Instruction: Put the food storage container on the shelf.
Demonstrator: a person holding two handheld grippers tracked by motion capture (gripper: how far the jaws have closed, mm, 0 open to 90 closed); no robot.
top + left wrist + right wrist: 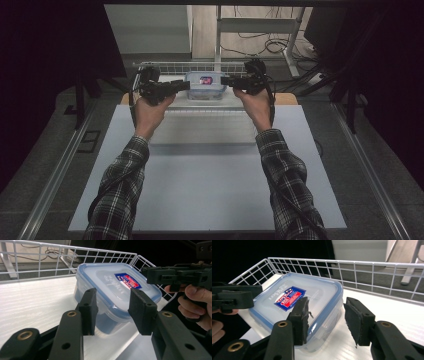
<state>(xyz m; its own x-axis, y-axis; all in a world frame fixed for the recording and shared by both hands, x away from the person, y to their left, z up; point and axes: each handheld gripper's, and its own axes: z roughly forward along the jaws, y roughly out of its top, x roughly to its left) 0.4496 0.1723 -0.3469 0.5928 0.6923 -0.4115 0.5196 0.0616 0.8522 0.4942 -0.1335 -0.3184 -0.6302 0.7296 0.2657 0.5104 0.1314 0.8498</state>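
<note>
Clear plastic container (pixel 205 85) with a blue-rimmed lid sits between both tools — left hand-held gripper (pixel 184 85) and right hand-held gripper (pixel 225 80), each spread, flanking it.

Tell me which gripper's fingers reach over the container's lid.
The right gripper: one finger overlaps the container lid beside its label. The left gripper fingers stop at the corner.

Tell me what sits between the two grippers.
In the high view, a clear plastic container with a blue-rimmed lid lies between the left gripper and the right gripper, on a white shelf with a wire rail.
</note>
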